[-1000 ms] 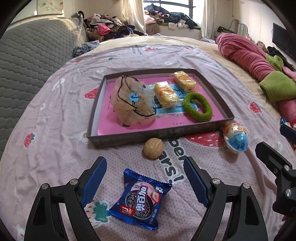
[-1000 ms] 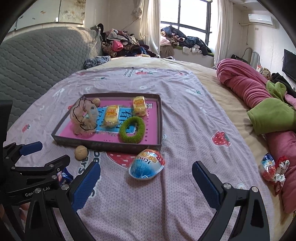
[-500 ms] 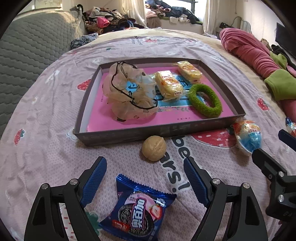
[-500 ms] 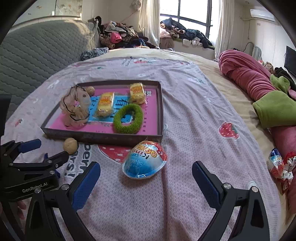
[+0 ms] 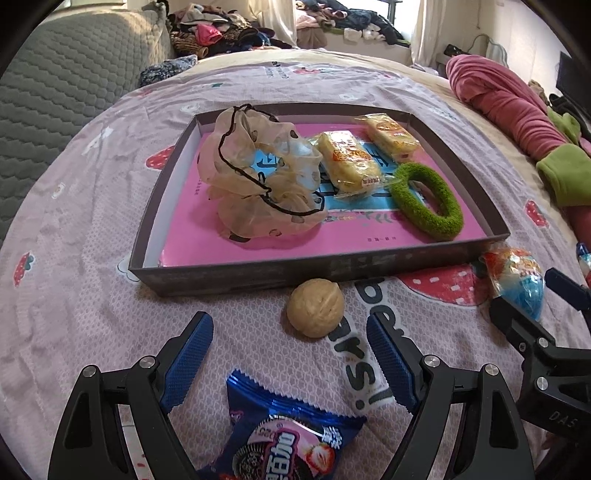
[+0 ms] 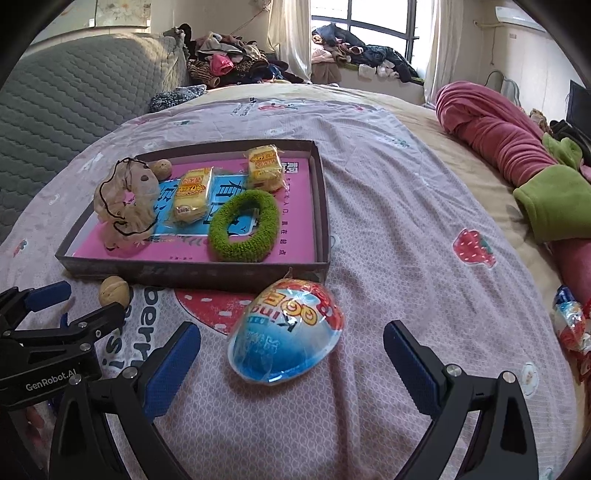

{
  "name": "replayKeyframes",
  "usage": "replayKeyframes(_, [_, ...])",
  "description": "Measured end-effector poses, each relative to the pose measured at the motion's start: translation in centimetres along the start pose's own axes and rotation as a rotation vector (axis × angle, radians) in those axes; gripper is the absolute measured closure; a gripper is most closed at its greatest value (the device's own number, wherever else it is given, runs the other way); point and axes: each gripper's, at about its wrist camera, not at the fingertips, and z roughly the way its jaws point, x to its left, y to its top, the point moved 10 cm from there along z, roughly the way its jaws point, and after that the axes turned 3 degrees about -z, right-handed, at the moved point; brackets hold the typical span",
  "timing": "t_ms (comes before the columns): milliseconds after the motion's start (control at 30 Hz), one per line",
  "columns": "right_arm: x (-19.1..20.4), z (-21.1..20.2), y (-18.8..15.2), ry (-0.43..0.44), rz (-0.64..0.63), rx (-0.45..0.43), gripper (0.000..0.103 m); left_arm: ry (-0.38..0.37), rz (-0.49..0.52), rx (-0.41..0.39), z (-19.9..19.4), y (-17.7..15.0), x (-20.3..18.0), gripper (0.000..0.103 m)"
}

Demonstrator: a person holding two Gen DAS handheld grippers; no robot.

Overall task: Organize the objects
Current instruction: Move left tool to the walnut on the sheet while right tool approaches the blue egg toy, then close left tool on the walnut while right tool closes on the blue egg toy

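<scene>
Blue cookie packet point(image 5: 284, 439) cut off at frame bottom, between wide-open left jaws; right jaws likewise agape.

Both my hands are lower and nearer the bed than a second ago. My left gripper point(image 5: 290, 356) now frames the walnut point(image 5: 315, 313), and my right gripper point(image 6: 291, 354) closes in around the egg-shaped candy point(image 6: 286, 330).

Heaped clothes point(image 6: 236, 64) by a curtained window point(image 6: 376, 22); rolled pink blanket point(image 6: 495, 129) right, grey quilted headboard point(image 6: 74, 99) left.
</scene>
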Motion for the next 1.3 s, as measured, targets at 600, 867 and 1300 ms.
replayKeyframes(600, [0.7,2.1,0.1,0.026,0.011,0.016,0.040,-0.052,-0.011,0.026,1.7,0.0,-0.9,0.033])
replayKeyframes(867, [1.0,2.2,0.3,0.027,-0.007,0.009,0.046,-0.079,-0.004,0.034,2.0,0.0,-1.7,0.063])
replayKeyframes(1300, [1.2,0.9,0.7,0.093,0.017,-0.049,0.049,-0.109,0.001,0.013,1.5,-0.2,-1.8,0.068])
